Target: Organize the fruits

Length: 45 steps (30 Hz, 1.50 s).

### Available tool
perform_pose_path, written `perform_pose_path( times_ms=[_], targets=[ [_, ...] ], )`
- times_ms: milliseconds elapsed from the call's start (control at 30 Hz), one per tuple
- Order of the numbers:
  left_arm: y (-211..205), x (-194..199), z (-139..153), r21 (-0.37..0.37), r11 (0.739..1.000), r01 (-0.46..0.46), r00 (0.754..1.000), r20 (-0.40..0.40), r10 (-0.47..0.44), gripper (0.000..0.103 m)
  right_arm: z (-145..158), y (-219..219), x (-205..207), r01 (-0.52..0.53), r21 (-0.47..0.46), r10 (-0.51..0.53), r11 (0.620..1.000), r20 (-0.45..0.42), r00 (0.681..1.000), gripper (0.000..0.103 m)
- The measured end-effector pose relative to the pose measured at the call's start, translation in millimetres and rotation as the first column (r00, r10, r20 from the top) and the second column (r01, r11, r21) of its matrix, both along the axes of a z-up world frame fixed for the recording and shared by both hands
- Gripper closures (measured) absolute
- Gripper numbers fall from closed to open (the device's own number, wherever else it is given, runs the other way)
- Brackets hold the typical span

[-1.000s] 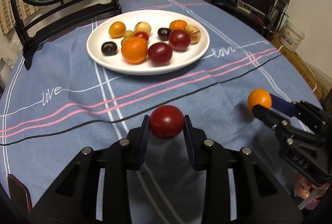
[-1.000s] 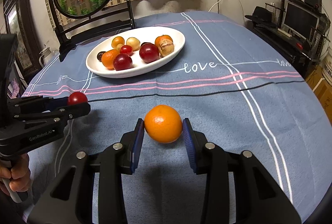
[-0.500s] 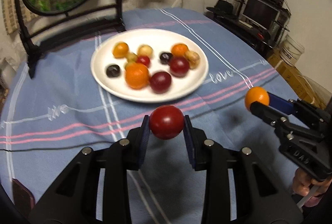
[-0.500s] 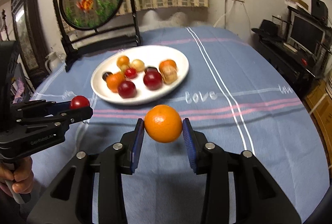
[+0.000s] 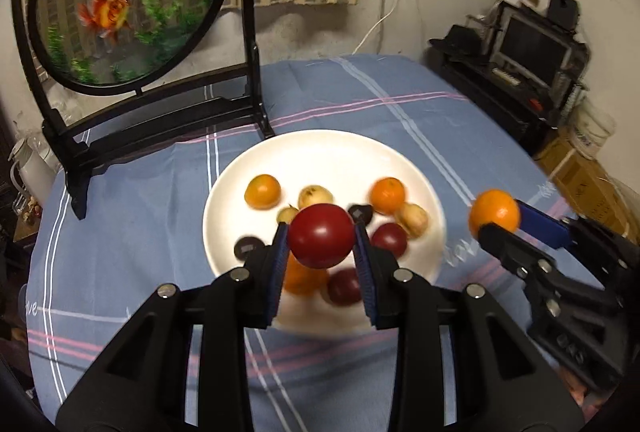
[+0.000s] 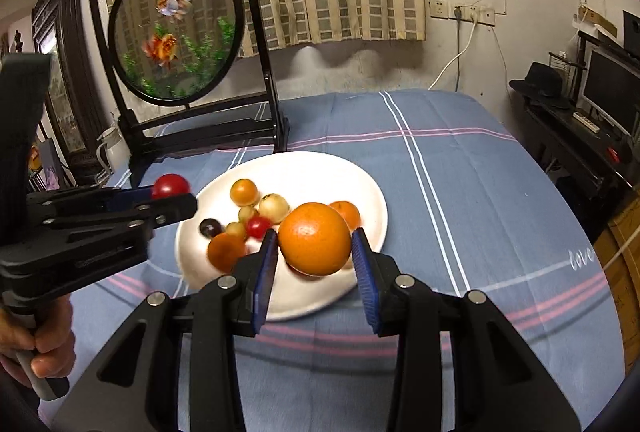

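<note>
**2 fruits carried to the plate**

The left gripper (image 5: 321, 242) is clamped on a dark red round fruit (image 5: 322, 240), its blue pads pressing both sides, the fruit held clear above the near part of the white plate (image 5: 320, 147). The right gripper (image 6: 315, 245) is likewise closed on an orange (image 6: 314, 238), pinched between its 2 blue pads and held above the plate's near right portion. From the left wrist view the orange sits just off the plate's right rim; which reading is truer I cannot tell.

Directly under and beyond both sets of tongs the plate already carries roughly 10 small fruits: oranges, pale yellowish ones, dark red ones and 2 near-black ones, crowded toward its near half. Its far half is bare. Past the plate stands a black-framed round goldfish screen (image 6: 176, 27) on the blue striped tablecloth (image 6: 460, 159).

The step in hand appears to be the carry-to-plate stage, with release not yet made. The next move likely calls for lowering each fruit onto a bare patch, probably farther in, then easing the pads apart gently: round fruit released onto neighbours may roll off the shallow rim.
</note>
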<state>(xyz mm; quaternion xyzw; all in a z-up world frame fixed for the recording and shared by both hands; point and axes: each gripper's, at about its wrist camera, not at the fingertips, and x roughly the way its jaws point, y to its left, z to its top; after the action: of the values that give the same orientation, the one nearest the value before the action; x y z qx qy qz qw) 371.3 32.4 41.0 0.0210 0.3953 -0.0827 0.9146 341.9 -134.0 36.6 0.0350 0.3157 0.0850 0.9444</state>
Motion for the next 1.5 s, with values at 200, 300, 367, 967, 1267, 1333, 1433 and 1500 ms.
perform_pose_path(
  times_ms=[200,300,367,967,1267,1333,1433,1500],
  targets=[
    [-2.4,56.7,-41.4,0.04,0.999,-0.035,0.996,-0.078,0.038,0.071,-16.0,-0.2,24.4,-0.014,0.006,0.014,1.0,-0.038,0.999,0.065],
    [-2.7,70.5,-55.6,0.053,0.998,-0.035,0.994,-0.099,0.04,0.07,-21.2,1.3,35.8,-0.024,-0.013,0.023,1.0,-0.041,0.999,0.065],
    [-0.8,74.3,-59.3,0.062,0.997,-0.048,0.994,-0.099,0.054,0.058,-24.7,3.3,40.0,-0.032,-0.016,0.032,0.999,-0.044,0.999,0.065],
    [52.9,20.4,-10.2,0.012,0.975,-0.221,0.973,0.077,0.22,0.01,-41.7,41.3,77.0,-0.135,-0.068,0.129,0.989,-0.083,0.988,0.042],
    [44.6,-12.9,4.3,0.006,0.974,-0.226,0.971,0.08,0.225,0.006,-12.2,22.4,32.7,-0.087,-0.093,0.085,0.992,-0.023,0.996,0.001],
    [39.0,-28.2,5.9,0.02,0.974,-0.226,0.971,0.081,0.224,0.005,-6.3,17.1,14.3,-0.076,-0.1,0.076,0.992,-0.009,0.997,0.001],
    [30.8,-52.7,4.7,0.036,0.974,-0.224,0.973,0.071,0.221,0.005,-0.8,11.8,-10.5,-0.084,-0.089,0.084,0.992,-0.004,0.996,0.001],
    [26.1,-72.5,1.7,0.048,0.972,-0.231,0.971,0.072,0.227,0.005,1.7,8.9,-31.6,-0.088,-0.09,0.089,0.992,0.003,0.996,0.001]
  ],
)
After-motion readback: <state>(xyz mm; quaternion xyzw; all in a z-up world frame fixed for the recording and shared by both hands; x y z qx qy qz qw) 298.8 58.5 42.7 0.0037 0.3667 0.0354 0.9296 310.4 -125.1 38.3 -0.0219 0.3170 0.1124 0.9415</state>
